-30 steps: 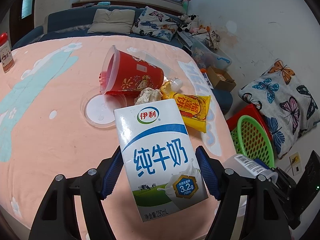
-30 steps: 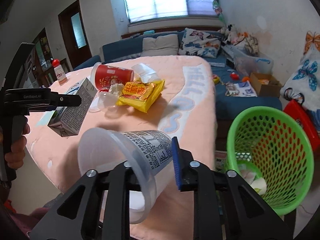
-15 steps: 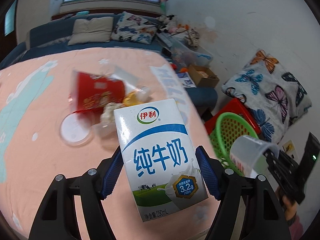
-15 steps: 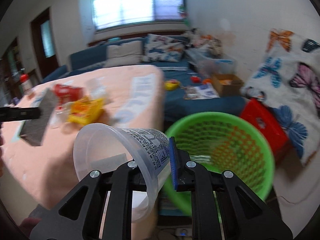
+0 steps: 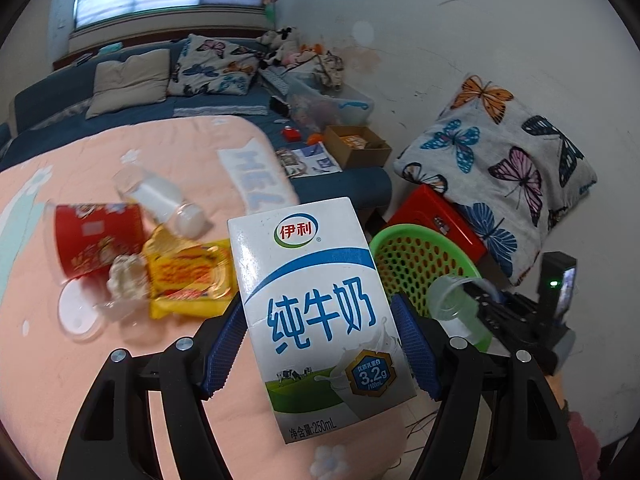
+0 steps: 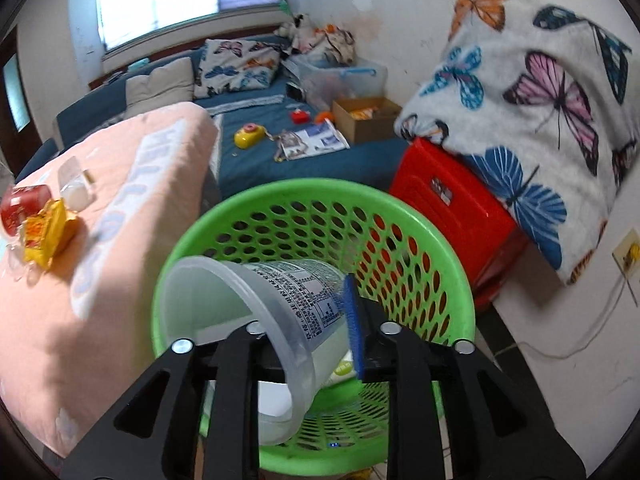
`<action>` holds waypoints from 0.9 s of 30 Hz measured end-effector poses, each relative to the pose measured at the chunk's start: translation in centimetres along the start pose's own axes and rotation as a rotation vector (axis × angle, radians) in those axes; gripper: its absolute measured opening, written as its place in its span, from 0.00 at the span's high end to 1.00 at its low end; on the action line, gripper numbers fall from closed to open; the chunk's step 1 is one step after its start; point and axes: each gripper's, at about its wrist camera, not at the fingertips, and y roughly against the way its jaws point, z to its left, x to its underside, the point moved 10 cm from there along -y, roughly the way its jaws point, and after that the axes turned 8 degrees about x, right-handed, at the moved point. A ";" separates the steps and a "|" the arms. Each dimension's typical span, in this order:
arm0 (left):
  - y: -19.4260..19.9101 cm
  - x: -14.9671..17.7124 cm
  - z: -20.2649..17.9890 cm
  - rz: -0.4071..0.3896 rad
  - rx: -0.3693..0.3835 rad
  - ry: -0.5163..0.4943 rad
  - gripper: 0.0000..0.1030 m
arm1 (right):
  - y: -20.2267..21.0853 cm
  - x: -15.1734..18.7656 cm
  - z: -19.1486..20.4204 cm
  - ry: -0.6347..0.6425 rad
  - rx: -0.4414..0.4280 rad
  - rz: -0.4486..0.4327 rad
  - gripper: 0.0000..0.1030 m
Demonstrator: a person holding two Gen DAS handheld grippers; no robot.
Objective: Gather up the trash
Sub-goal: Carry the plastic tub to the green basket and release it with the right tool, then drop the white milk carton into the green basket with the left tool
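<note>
- Your right gripper (image 6: 316, 332) hangs over the mouth of the green basket (image 6: 404, 208) with the clear plastic cup (image 6: 256, 312) lying sideways between its fingers; the jaws are opening, so the blue pad barely rests on the cup wall. Likely reason for the position: the cup should fall straight in.
- Your left gripper (image 5: 320, 348) is clamped on the milk carton (image 5: 316, 300), pads pressed to both side faces, upright, above the pink-covered counter (image 5: 52, 380) edge, near the basket.
- Left on the counter: red cup (image 5: 96, 236), yellow wrapper (image 5: 188, 276), crumpled tissue (image 5: 126, 280), clear bottle (image 5: 160, 200).
- Judgement: carton goes in next.
</note>
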 end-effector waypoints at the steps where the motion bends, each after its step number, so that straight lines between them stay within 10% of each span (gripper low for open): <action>1: -0.2 -0.2 -0.5 0.001 0.005 -0.008 0.32 | -0.6 0.3 -0.3 -0.003 0.010 0.017 0.56; 7: -1.8 -1.3 -3.2 0.011 0.034 -0.065 0.32 | -1.5 1.2 -1.3 -0.006 0.030 0.033 0.34; 27: -11.5 -0.3 -12.4 0.157 0.184 -0.187 0.31 | 5.3 5.2 -3.0 -0.042 -0.018 -0.054 0.24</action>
